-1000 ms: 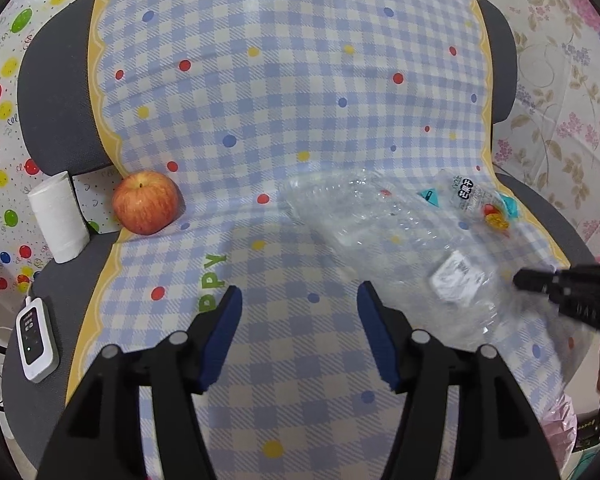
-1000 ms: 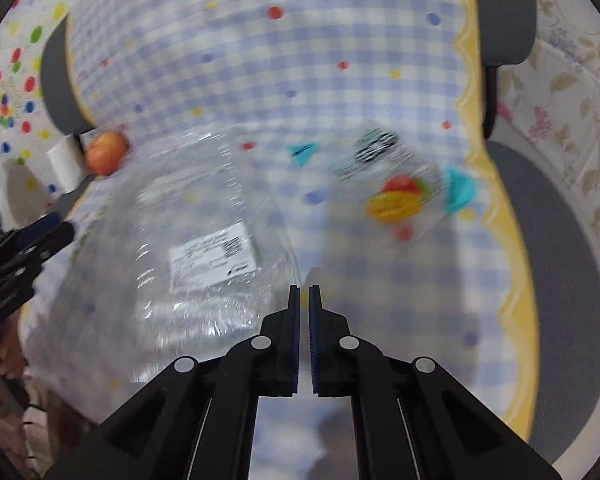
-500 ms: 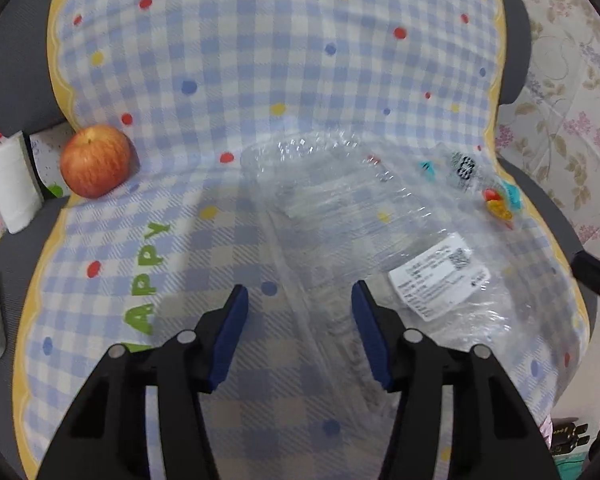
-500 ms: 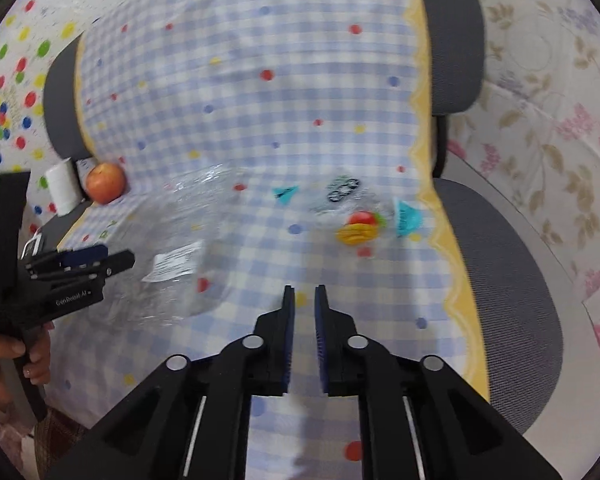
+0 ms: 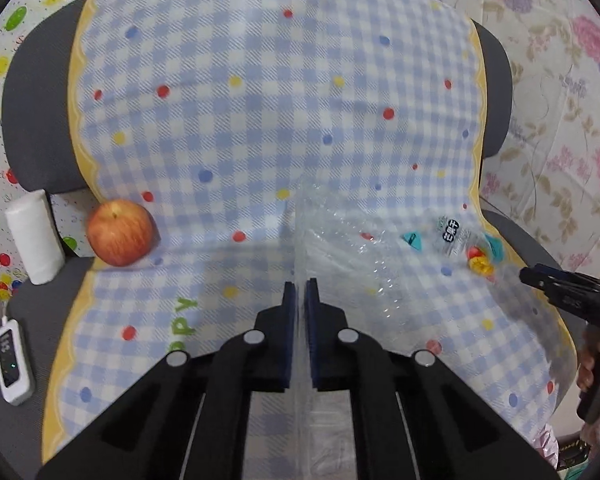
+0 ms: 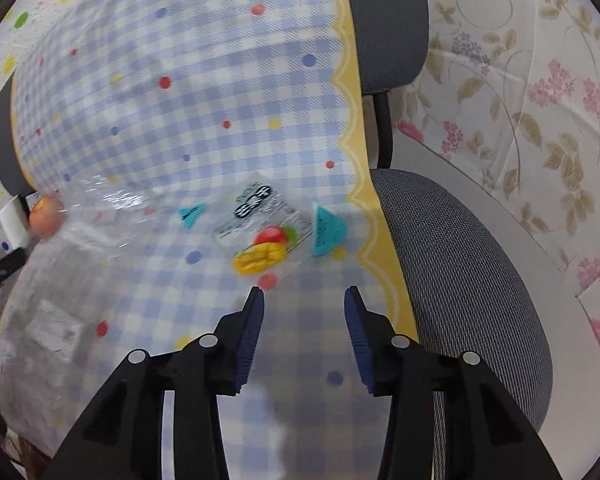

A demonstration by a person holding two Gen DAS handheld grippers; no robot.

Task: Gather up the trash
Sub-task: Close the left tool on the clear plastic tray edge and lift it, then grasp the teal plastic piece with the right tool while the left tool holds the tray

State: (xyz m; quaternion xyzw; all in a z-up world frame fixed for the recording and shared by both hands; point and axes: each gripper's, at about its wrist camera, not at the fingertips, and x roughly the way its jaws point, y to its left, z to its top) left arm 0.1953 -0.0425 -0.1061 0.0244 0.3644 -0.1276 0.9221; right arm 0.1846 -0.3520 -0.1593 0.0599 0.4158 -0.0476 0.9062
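- Nearest in the left wrist view, the left gripper [image 5: 300, 292] has its jaws pressed almost together on a thin edge of the clear plastic bag [image 5: 364, 280]; the film runs up between the pads, so I judge the bag is held, ready to take trash.
- The bag spreads rightward from that grip across the checked blanket [image 5: 260, 120] that covers the chair seat, and in the right wrist view it lies as a crinkled sheet [image 6: 80, 280] at the near left with a white label showing through.
- In the right wrist view the right gripper [image 6: 304, 300] hovers with its jaws spread wide and nothing between them, just short of the mango snack wrapper [image 6: 268, 236].
- The wrapper lies flat on the blanket near the right yellow border, beside the bag and not inside it; two small teal scraps [image 6: 328, 232] lie by it, one on each side.
- Judged from this, collection has barely started: the bag is in hand, but the wrapper and the scraps are still out.
- Farther left, an apple [image 5: 120, 232] rests at the fold of seat and backrest, a white paper roll [image 5: 34, 236] stands just beyond the blanket's edge, and a white remote-like device [image 5: 12, 352] lies on the grey seat [image 5: 4, 420]; whether any counts as trash I cannot tell.
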